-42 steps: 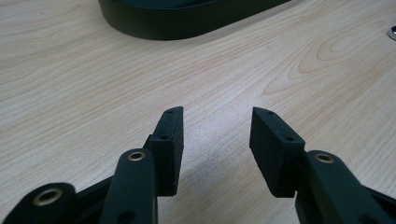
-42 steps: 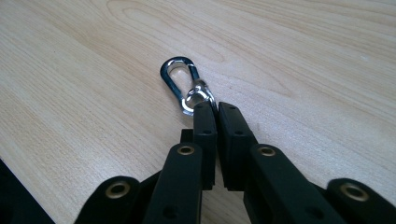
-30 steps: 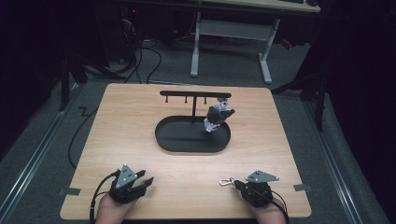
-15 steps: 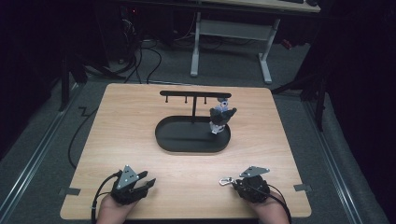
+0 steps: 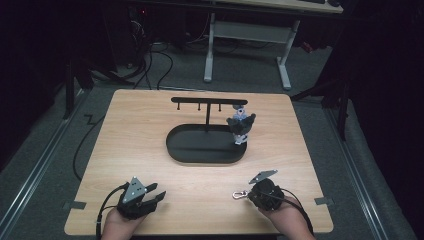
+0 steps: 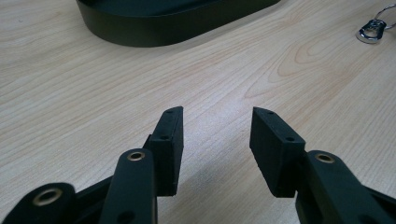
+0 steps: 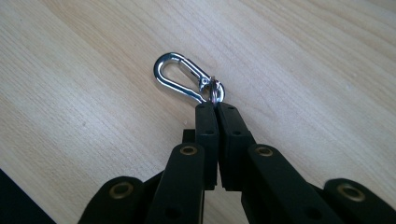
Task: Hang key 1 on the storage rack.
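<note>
A silver snap hook (image 7: 180, 77) with a small split ring sticks out past the tips of my right gripper (image 7: 215, 108), whose jaws are shut on the ring. From above, the right gripper (image 5: 248, 194) is at the table's near right, with the snap hook (image 5: 239, 194) on its left side. My left gripper (image 6: 217, 123) is open with nothing between its jaws, low over bare wood. In the high view the left gripper (image 5: 156, 196) is at the near left. A black stand (image 5: 209, 100) with an oval base (image 5: 200, 150) has a small grey figure (image 5: 240, 125) hanging at its right end.
The stand's crossbar carries a few short pegs. The wooden table's (image 5: 150, 130) near edge lies just behind both hands. The oval base (image 6: 154, 28) lies ahead of the left gripper, with the snap hook (image 6: 372, 32) off to its upper right.
My right gripper has shifted slightly left and tipped up, with the snap hook still at its tips. The hanging figure has turned a little. The left gripper has stayed put.
</note>
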{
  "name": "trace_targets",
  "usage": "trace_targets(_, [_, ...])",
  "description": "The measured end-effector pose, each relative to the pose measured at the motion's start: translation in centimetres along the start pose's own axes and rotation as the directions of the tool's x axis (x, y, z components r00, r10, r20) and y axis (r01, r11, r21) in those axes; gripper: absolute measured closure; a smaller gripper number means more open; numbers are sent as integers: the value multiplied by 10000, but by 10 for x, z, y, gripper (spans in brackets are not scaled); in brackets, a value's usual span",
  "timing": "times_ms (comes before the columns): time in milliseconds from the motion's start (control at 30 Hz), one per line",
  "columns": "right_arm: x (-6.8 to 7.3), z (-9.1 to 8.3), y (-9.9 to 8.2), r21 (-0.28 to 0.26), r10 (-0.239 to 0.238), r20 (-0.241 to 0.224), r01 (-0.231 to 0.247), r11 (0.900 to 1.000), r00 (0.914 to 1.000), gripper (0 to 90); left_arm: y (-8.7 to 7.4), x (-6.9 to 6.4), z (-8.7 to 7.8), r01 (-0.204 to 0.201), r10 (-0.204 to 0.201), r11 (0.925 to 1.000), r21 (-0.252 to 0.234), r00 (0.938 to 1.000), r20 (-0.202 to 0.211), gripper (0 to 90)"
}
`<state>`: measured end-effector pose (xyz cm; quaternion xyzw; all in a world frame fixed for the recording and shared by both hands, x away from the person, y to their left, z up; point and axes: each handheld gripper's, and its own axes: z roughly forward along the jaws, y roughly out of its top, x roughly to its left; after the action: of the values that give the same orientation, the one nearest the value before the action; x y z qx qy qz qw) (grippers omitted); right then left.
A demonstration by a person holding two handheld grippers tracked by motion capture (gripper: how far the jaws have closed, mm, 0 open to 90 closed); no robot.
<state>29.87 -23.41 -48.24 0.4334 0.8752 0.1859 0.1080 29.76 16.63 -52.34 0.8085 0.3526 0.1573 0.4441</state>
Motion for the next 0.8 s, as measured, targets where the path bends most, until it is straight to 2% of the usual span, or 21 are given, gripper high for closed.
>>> trace_targets(233, [0,-1,15,543,-231,23,229,9983,9997,859,0,-1,1,-45,45,10000,51,10000,56,552])
trace_targets(433, [-4,8,10,991,268,-330,-234,9948,9991,779,0,-1,1,-60,59,9999,142,9999,103,550])
trace_targets(633, [-7,10,9,1073,492,-593,-426,9933,9970,769,0,-1,2,-87,85,9999,144,9999,100,546])
trace_targets(800, [-7,11,12,1262,298,-626,-217,9918,9976,783,0,-1,2,-81,80,9999,139,9999,90,545])
